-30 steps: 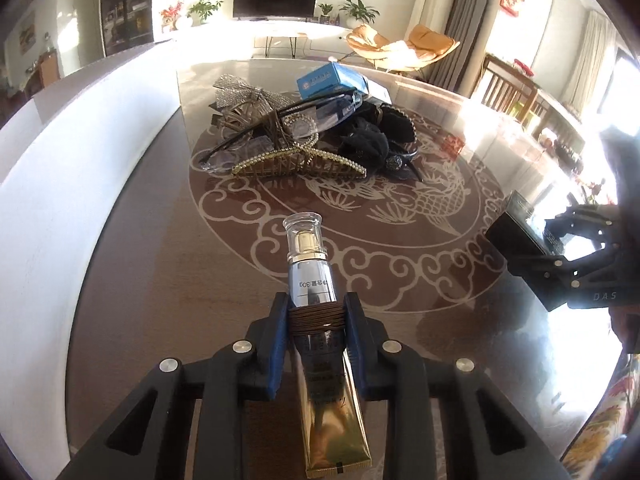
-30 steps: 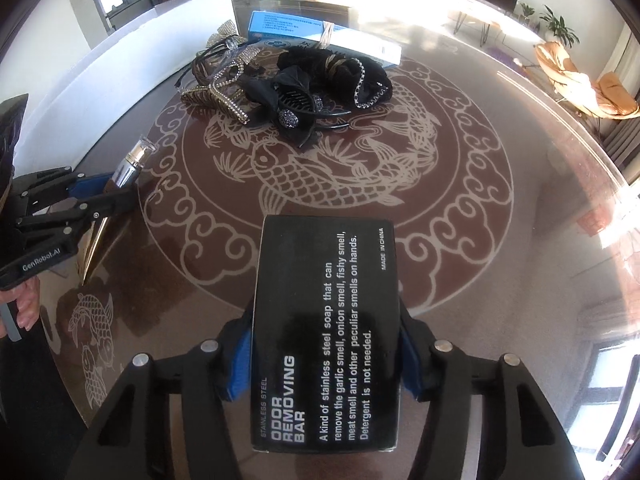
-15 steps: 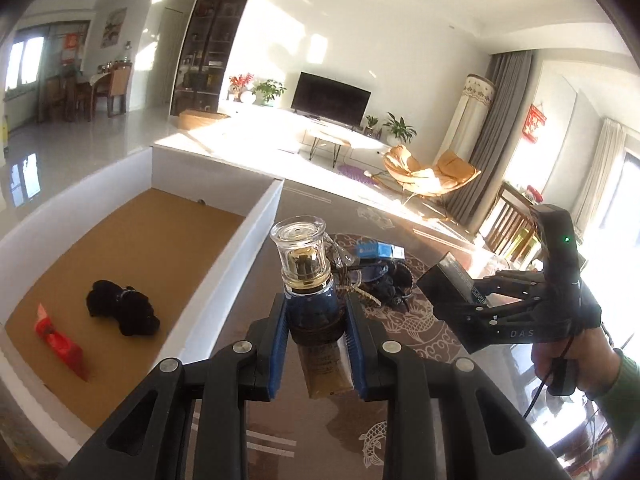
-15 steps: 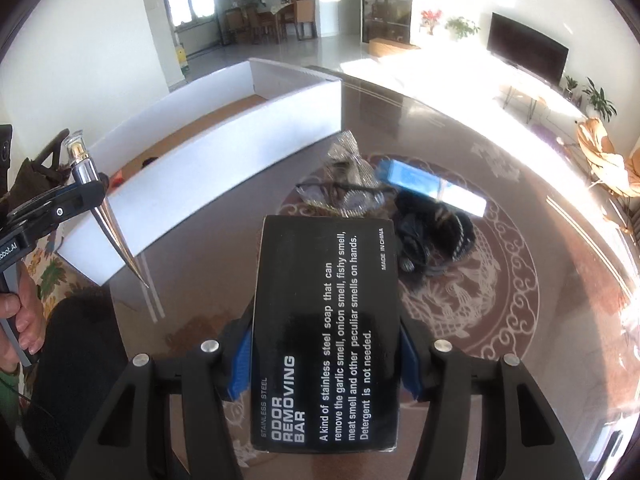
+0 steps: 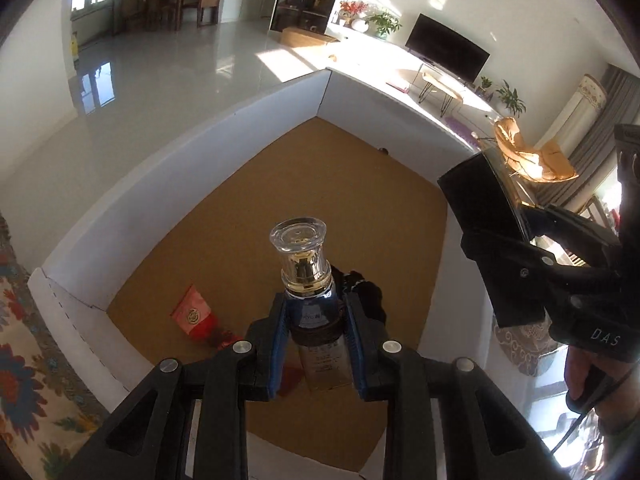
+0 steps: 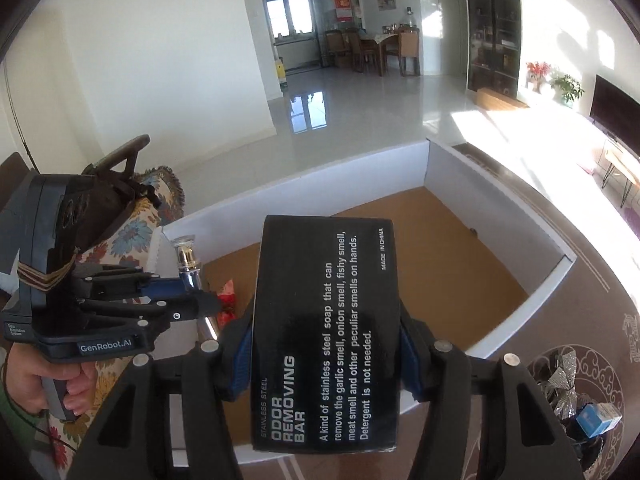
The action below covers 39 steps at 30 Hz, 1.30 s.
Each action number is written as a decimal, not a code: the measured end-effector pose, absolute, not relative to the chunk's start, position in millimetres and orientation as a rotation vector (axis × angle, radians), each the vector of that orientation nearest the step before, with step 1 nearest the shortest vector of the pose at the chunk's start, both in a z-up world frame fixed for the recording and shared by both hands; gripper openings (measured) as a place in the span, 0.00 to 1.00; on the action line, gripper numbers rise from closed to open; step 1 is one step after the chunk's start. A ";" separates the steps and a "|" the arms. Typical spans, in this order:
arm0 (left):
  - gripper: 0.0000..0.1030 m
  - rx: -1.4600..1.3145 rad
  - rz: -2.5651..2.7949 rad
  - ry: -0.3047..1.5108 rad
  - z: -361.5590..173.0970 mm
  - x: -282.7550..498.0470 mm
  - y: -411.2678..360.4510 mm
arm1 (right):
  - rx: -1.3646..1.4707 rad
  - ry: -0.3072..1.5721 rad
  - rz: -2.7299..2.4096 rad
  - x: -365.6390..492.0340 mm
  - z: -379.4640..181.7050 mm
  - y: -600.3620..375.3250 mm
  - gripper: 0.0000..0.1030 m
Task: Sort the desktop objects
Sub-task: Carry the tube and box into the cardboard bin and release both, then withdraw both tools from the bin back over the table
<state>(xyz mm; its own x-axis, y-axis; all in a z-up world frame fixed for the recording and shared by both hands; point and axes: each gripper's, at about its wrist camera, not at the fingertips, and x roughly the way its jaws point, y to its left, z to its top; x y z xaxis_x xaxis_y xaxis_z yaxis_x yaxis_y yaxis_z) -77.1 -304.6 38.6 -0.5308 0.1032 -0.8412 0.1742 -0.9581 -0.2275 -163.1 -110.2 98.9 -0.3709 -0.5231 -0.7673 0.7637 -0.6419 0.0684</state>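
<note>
My left gripper [image 5: 314,316] is shut on a gold cosmetic tube [image 5: 305,276] with a clear cap, held above the white-walled box [image 5: 168,184] with a brown floor. In the box lie a red packet [image 5: 192,314] and a black item [image 5: 370,298], partly hidden by the fingers. My right gripper [image 6: 326,344] is shut on a black odor removing bar box [image 6: 326,312], held over the near wall of the white-walled box [image 6: 496,208]. The right wrist view shows the left gripper [image 6: 188,300] with the tube [image 6: 188,264] at the left. The left wrist view shows the right gripper [image 5: 516,232] with the black box [image 5: 476,196].
A pile of hair accessories with a silver bow [image 6: 564,384] and a blue carton [image 6: 600,420] lies on the patterned brown table [image 6: 592,320] at the right. A floral cushion [image 5: 24,380] sits left of the box. A person's hand [image 6: 36,380] grips the left tool.
Both grippers have swung left and up from the patterned table to over the white box, each still holding its object. The pile of accessories has slid out to the right.
</note>
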 end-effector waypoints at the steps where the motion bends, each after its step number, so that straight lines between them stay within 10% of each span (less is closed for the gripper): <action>1: 0.26 1.543 -2.636 0.421 25.1 -86.1 -305.7 | 1.029 0.432 -2.073 -169.8 87.4 -122.0 0.57; 6: 0.39 1.683 -2.423 0.385 -13.2 -116.3 -314.0 | 1.179 0.487 -2.074 -207.8 41.0 -142.6 0.59; 11: 0.83 1.522 -2.469 0.345 3.5 -104.7 -312.9 | 1.136 0.315 -2.140 -215.7 58.1 -112.0 0.85; 21: 0.84 1.275 -2.930 0.267 78.0 -53.9 -167.2 | 0.912 0.167 -2.406 -132.2 80.1 80.9 0.95; 24: 1.00 1.289 -3.098 0.195 85.0 -36.8 -97.5 | 0.968 0.234 -2.538 -103.9 55.1 158.1 0.96; 39: 1.00 1.635 -3.002 -0.112 -58.1 -41.9 48.7 | 1.334 0.077 -2.720 -33.0 -32.3 326.5 0.96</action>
